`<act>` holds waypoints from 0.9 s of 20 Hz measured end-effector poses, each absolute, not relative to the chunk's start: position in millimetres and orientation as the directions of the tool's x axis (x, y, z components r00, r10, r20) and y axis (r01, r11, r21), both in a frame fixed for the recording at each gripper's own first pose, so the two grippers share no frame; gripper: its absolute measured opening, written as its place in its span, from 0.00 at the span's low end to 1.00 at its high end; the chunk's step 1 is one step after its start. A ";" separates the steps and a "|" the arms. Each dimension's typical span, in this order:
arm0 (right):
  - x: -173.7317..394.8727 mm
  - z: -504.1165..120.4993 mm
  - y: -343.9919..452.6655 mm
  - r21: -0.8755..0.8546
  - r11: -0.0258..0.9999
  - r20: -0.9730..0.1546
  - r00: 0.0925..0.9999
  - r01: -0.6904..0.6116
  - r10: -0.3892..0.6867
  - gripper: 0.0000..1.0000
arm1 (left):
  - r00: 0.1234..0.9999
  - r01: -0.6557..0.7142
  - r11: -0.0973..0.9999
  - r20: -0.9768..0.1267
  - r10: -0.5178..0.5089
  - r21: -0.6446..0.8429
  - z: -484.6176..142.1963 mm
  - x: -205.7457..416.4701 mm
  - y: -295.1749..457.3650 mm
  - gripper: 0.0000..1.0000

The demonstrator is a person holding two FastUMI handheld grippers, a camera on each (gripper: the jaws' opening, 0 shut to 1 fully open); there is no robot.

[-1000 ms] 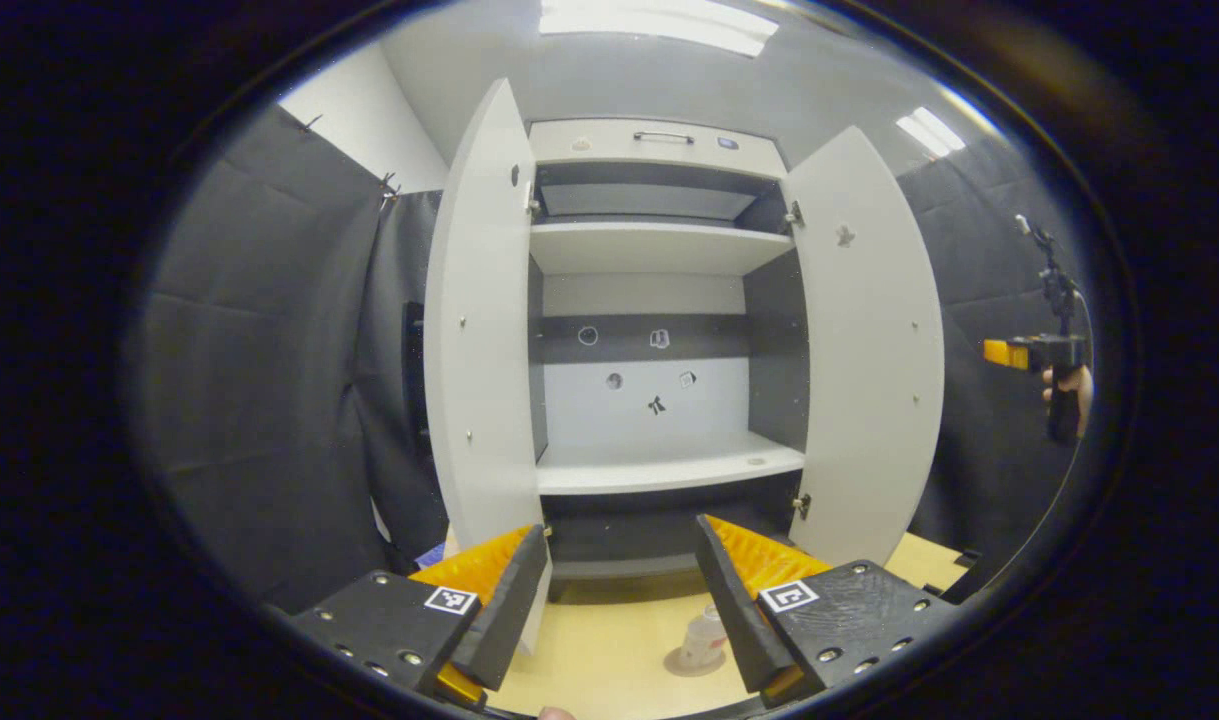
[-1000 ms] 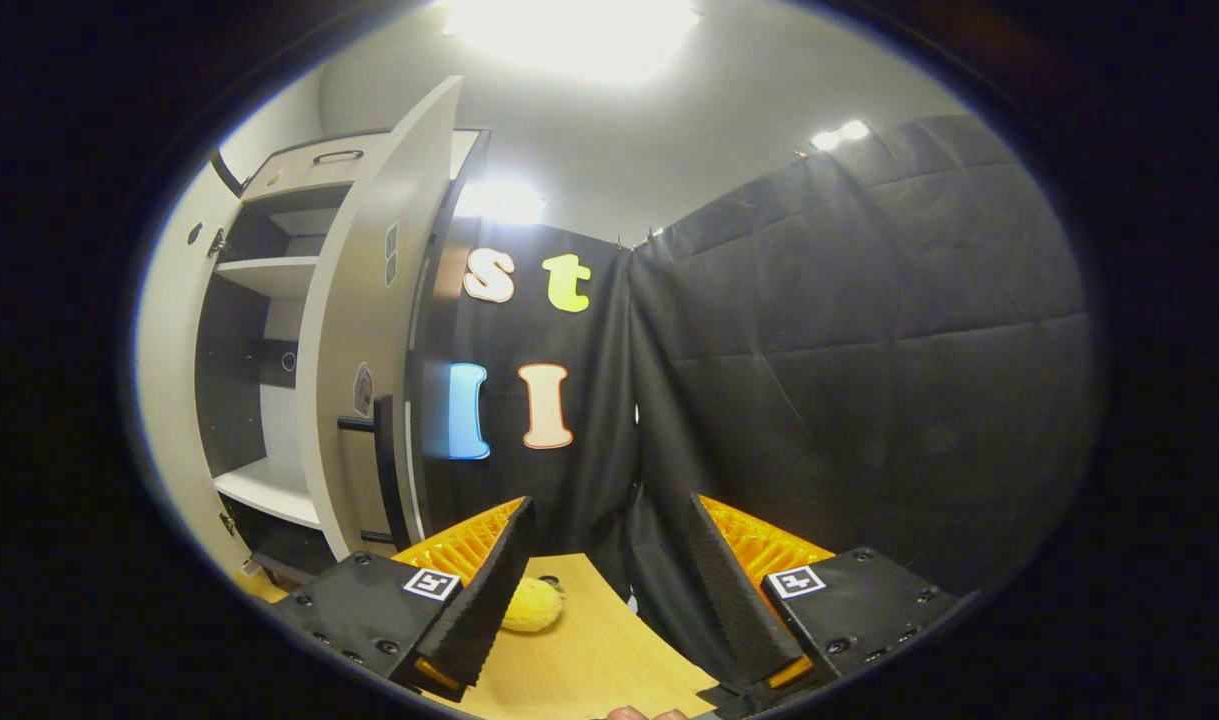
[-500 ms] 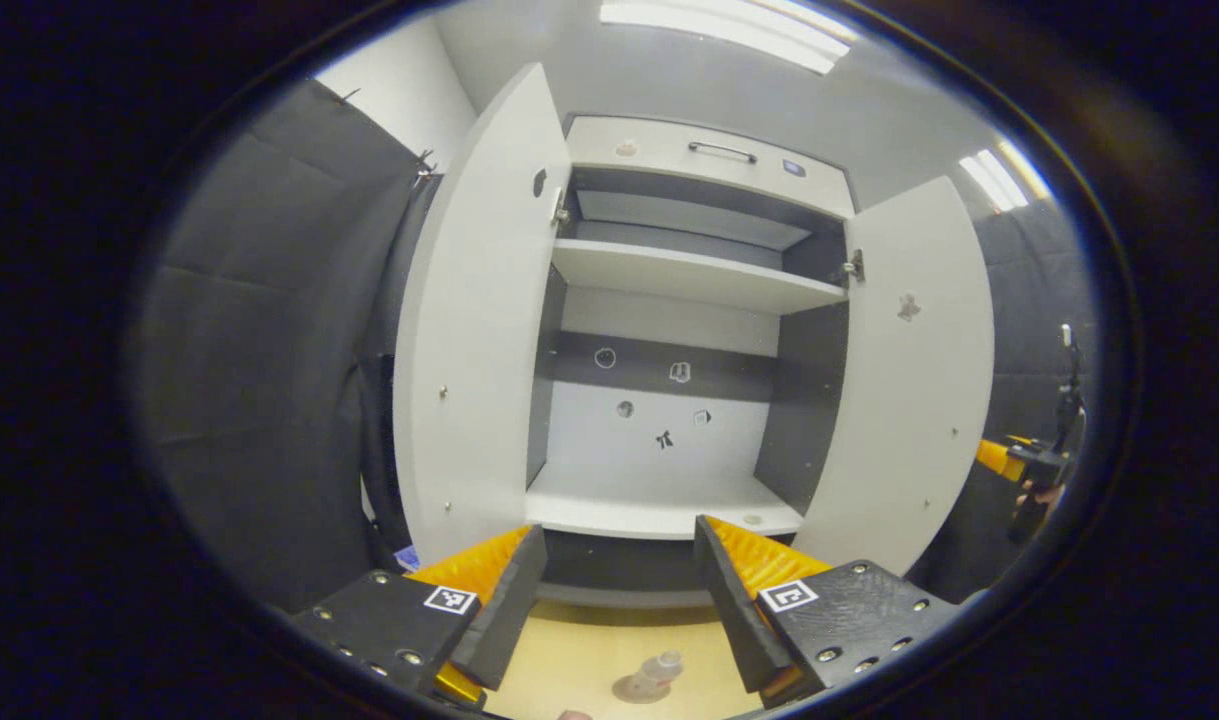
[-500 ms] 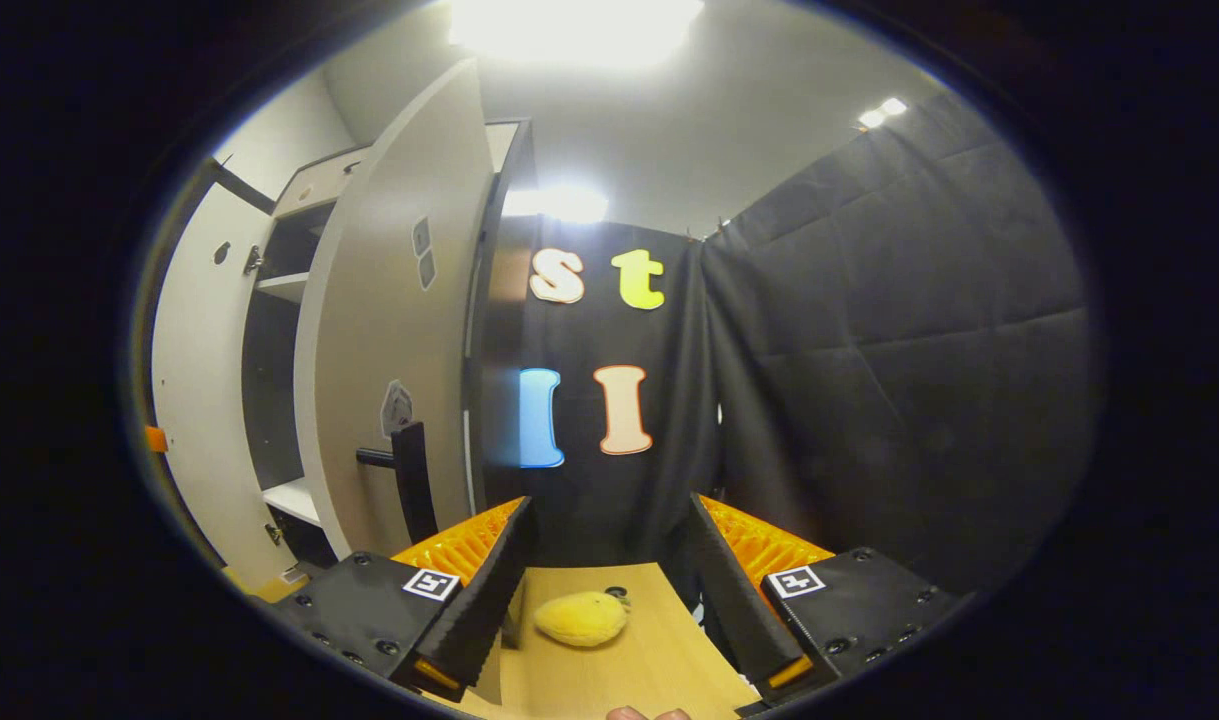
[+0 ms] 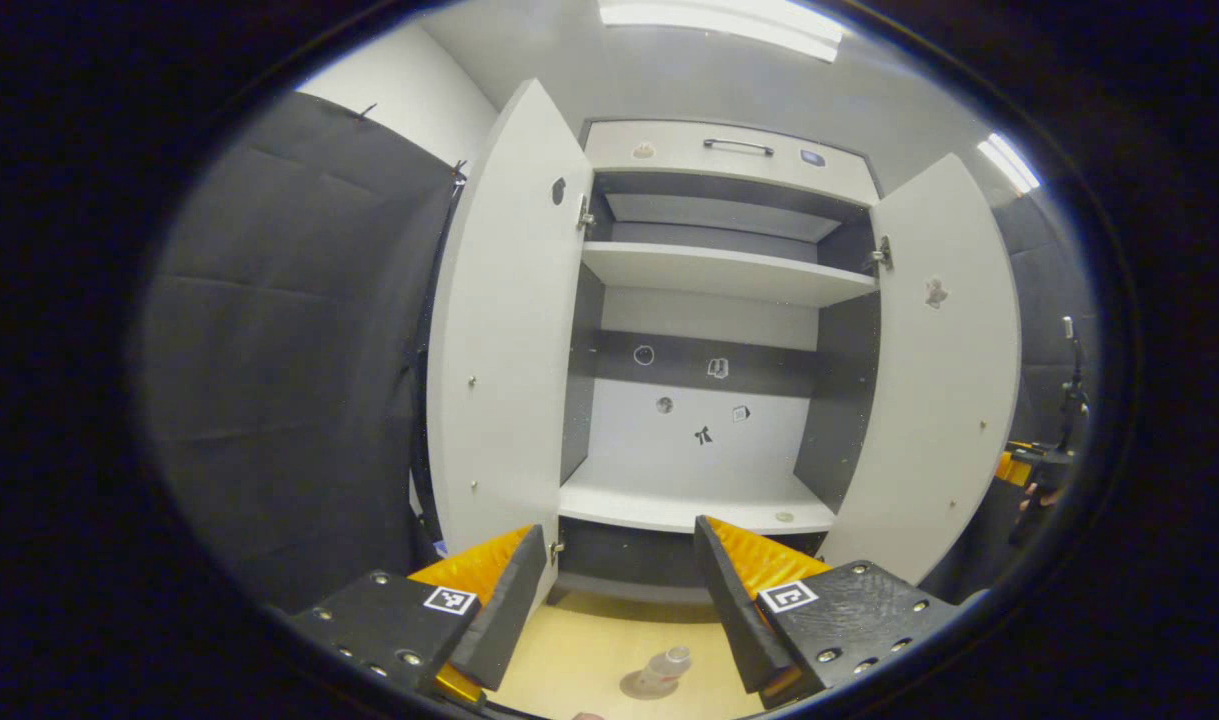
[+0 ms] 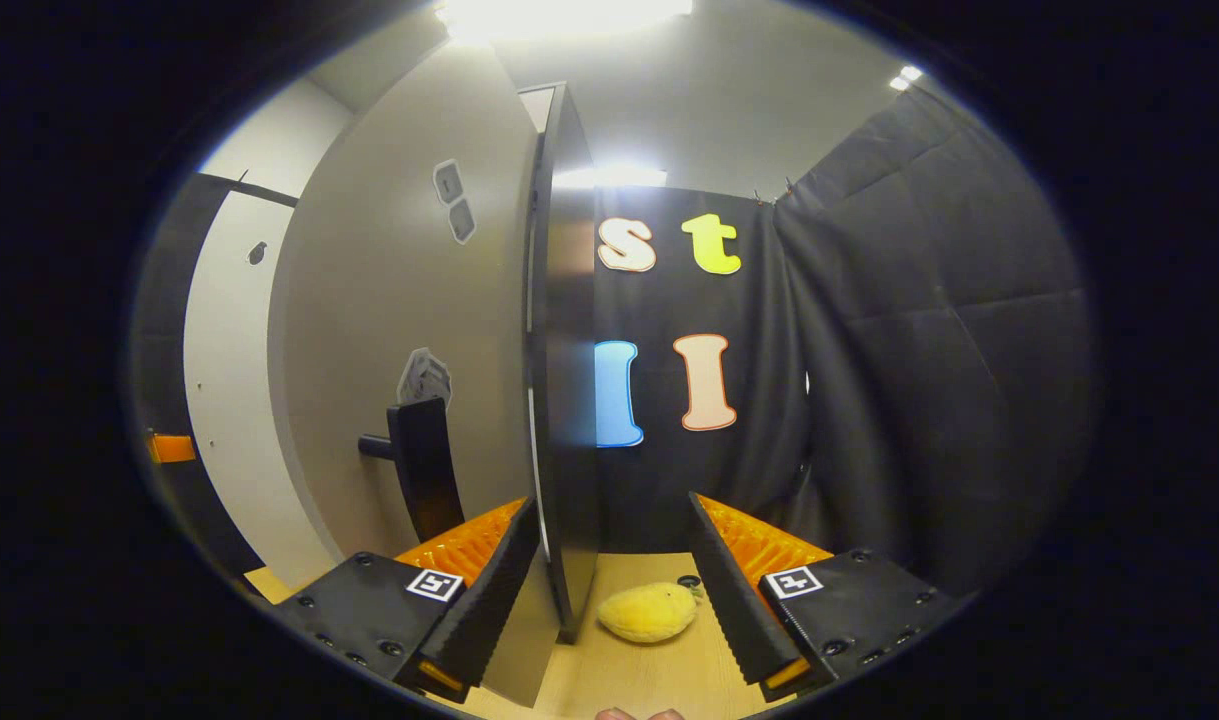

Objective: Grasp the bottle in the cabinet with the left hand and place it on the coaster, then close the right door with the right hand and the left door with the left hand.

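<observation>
Two grippers, each with its fingers spread apart and nothing between them. In the left gripper view the left gripper point(image 5: 619, 590) hangs above the wooden table point(image 5: 579, 655), where the clear bottle point(image 5: 666, 668) stands on the round coaster point(image 5: 637, 687), just ahead of the fingertips. Beyond it the cabinet point(image 5: 714, 340) stands with the left door point(image 5: 504, 350) and the right door point(image 5: 934, 380) swung wide; its lower shelf point(image 5: 684, 505) is bare. In the right gripper view the right gripper point(image 6: 614, 590) points at the outer face of the right door point(image 6: 399, 330), near its dark handle point(image 6: 419, 465). A yellow plush toy point(image 6: 649, 612) lies on the table point(image 6: 659, 670) between the fingers' line of sight.
</observation>
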State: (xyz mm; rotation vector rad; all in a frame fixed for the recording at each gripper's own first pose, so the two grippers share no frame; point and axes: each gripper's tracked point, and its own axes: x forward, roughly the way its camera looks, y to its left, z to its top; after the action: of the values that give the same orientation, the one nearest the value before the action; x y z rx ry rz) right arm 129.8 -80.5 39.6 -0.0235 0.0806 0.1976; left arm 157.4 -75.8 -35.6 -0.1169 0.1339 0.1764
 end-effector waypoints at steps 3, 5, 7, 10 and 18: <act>125.6 37.6 -62.3 -0.022 0.977 -0.073 0.975 -0.212 0.210 0.94 | 0.973 -0.198 0.977 -0.133 0.186 -0.080 -31.8 154.3 -70.8 0.87; 122.9 36.4 -37.7 -0.004 0.968 -0.078 0.966 -0.249 0.248 0.94 | 0.975 -0.191 0.978 -0.128 0.180 -0.084 -32.5 154.1 -68.9 0.87; 121.3 37.0 -14.5 -0.007 0.962 -0.077 0.959 -0.274 0.273 0.94 | 0.978 -0.179 0.980 -0.128 0.167 -0.091 -33.4 154.9 -63.1 0.87; 120.7 38.2 15.3 -0.034 0.961 -0.070 0.960 -0.276 0.273 0.90 | 0.981 -0.161 0.982 -0.130 0.147 -0.099 -36.5 155.0 -48.5 0.87; 125.5 33.8 90.6 -0.019 0.965 -0.080 0.962 -0.263 0.261 0.98 | 0.977 -0.166 0.982 -0.154 0.150 -0.091 -60.8 130.5 25.6 0.87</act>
State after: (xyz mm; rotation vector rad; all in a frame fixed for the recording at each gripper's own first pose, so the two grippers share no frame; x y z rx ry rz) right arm 125.5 90.6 33.8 -0.0298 0.0767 0.2651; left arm 130.5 25.6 -60.8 -0.1035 0.1470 0.1596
